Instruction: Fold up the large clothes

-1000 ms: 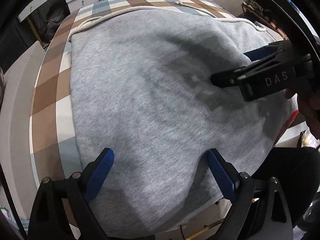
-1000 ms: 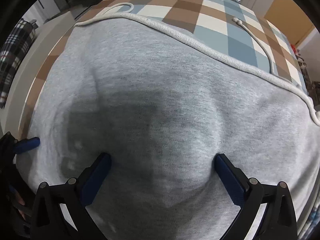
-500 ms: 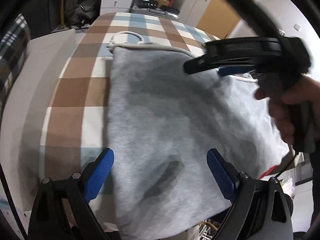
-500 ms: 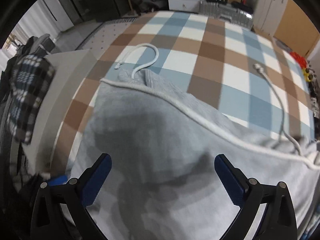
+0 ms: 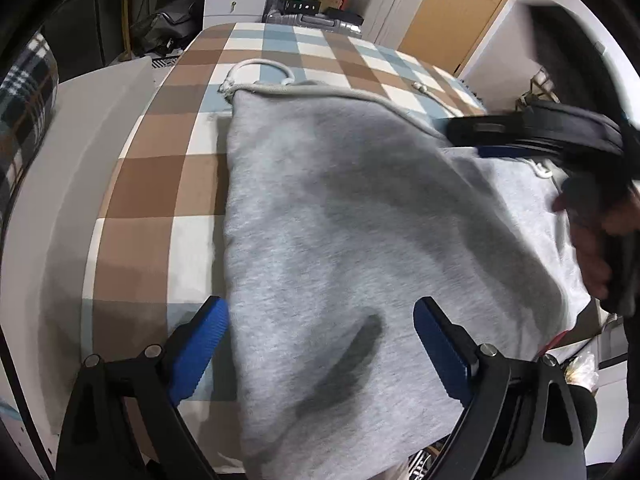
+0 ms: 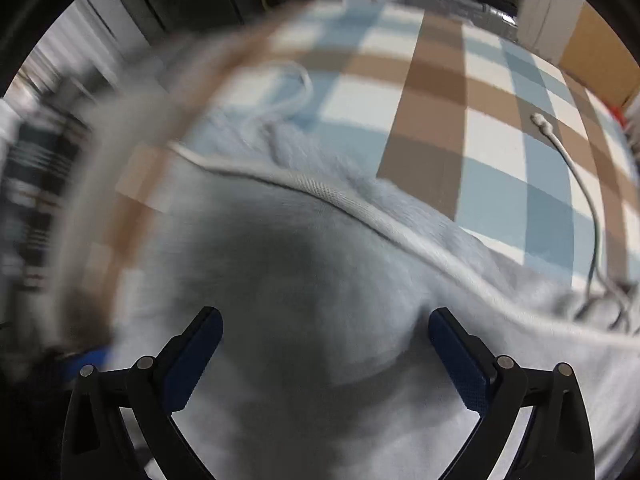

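A folded grey fleece sweatshirt (image 5: 340, 240) with a white drawstring cord (image 6: 360, 208) lies on the brown, blue and cream checked bench (image 5: 160, 184). Above it the left gripper (image 5: 320, 344) has its blue-padded fingers (image 5: 200, 344) spread wide, holding nothing. The right gripper (image 6: 325, 344), blurred, also seems wide open and empty.

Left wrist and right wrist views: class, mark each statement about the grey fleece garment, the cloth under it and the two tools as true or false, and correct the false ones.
1. The grey fleece garment lies on a cloth checked in brown, blue and white. True.
2. The left tool is clamped shut on the garment. False: its blue pads stand wide apart with nothing gripped.
3. A thick white drawstring cord runs along the garment's far edge. True.
4. The garment is bright red. False: it is grey.
5. The right tool is open above the garment. True.
6. The cloth is plain white. False: it is checked.
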A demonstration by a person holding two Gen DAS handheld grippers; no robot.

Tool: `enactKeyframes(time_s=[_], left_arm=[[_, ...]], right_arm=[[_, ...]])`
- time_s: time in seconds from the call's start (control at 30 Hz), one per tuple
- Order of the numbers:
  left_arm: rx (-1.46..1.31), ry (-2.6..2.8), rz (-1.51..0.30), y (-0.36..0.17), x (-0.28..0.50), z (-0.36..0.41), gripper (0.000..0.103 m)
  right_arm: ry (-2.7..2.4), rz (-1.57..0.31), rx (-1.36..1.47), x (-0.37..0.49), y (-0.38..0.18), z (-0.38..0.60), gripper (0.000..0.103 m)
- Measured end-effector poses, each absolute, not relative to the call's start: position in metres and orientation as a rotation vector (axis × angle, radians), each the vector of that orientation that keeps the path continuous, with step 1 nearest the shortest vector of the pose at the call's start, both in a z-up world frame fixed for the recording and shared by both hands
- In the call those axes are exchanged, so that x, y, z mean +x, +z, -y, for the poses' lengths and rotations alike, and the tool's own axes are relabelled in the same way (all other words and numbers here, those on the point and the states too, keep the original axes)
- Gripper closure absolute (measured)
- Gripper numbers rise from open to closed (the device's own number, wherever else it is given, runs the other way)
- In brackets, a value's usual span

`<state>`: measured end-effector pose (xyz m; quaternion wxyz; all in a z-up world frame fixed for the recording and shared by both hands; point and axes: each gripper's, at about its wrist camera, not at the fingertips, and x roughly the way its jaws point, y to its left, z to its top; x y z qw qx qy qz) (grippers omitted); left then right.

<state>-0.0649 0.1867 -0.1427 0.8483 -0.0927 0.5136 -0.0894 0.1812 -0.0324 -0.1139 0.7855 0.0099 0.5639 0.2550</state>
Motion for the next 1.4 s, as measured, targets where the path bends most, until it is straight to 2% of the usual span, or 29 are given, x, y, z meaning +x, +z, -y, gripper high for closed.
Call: enactKeyframes(time_s=[0.13,0.3,0.5,0.87,1.13,1.3,1.4], left_arm=[[-0.228,-0.212,-1.051,-0.135,-0.067,-0.173,0.012],[-0.194,-0.276,-1.031,-0.134,-0.060,-0.148,0.012],[-0.165,-0.239,-1.079,-0.146,-0.054,-0.149,0.012],[-0.179,-0.260,-1.107,-0.147,-0.051,-0.138,0.012],[-0.148,-0.266,-1.104,-0.147,-0.051,-0.134,0.012],[-0.200,-0.260,-1.107,-0.147,-0.048,-0.141,0.012],[-0.207,-0.272,-1.104,-0.145,-0.051,-0.137,0.012]], right_arm=[[0.505,-1.147,0.115,0.161,-0.093,0.114,0.000],[0.276,-1.278,0.266,0.188,-0.126,0.194,0.000],[0.162,-1.320,-0.021,0.221,-0.158,0.180,0.000],[-0.008,-1.353,0.049,0.265,-0.172,0.194,0.000],[-0.050,-1.177,0.007,0.281,-0.151,0.205,0.001],[0.029,-0.944,0.096,0.240,-0.094,0.240,0.000],[0.077,-0.874,0.119,0.201,-0.065,0.265,0.000]])
